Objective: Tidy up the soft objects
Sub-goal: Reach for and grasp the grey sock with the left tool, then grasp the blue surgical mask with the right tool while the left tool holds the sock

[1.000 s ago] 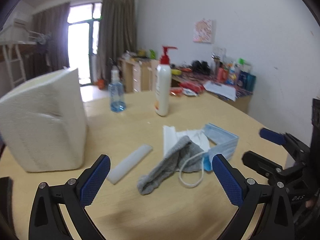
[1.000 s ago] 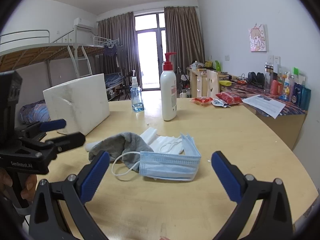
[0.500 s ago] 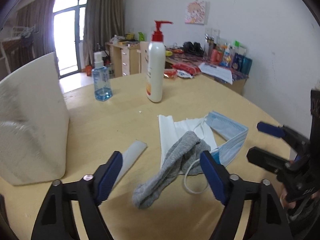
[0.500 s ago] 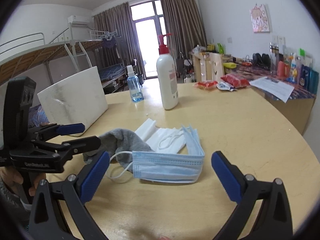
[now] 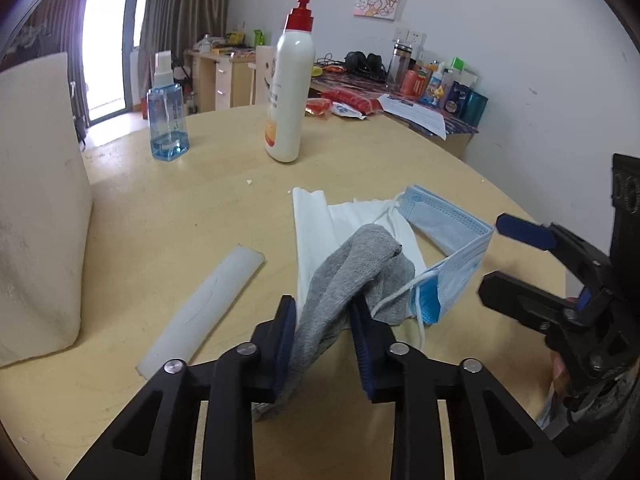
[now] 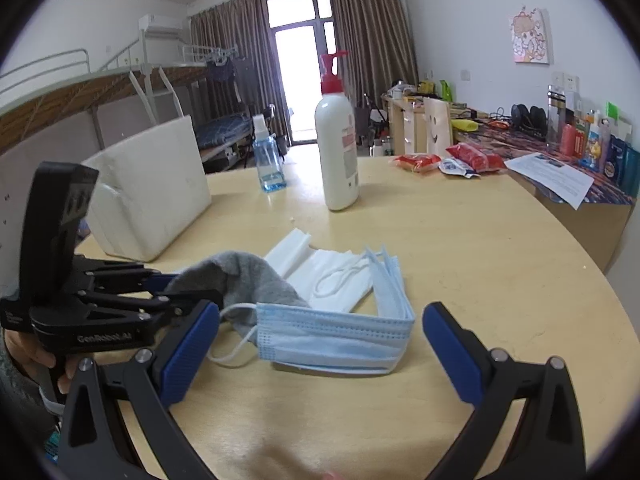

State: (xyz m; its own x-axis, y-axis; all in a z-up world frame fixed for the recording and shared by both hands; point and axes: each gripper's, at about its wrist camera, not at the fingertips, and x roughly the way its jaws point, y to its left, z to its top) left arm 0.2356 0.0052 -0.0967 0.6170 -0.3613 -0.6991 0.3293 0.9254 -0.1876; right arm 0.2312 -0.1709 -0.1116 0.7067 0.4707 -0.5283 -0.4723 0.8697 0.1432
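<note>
A grey sock [image 5: 352, 268] lies across white folded masks [image 5: 320, 216] on the round wooden table [image 5: 180, 208]. My left gripper [image 5: 323, 316] is shut on the sock near its lower end; it shows at the left of the right wrist view [image 6: 188, 286] with the sock [image 6: 248, 272]. A blue face mask [image 6: 340, 336] lies in front of my right gripper [image 6: 320, 344], which is open and empty, its jaws spread wide on either side of the mask. The right gripper also shows in the left wrist view [image 5: 508, 256], beside the blue mask [image 5: 448, 236].
A white foam block [image 5: 36, 208] stands at the left. A white flat strip [image 5: 204, 308] lies beside the sock. A blue spray bottle [image 5: 166, 116] and a white pump bottle [image 5: 290, 88] stand further back. A cluttered desk [image 6: 560, 148] lines the right wall.
My left gripper moved forward and closed from wide open onto the grey sock. My right gripper came closer to the blue mask and stayed open.
</note>
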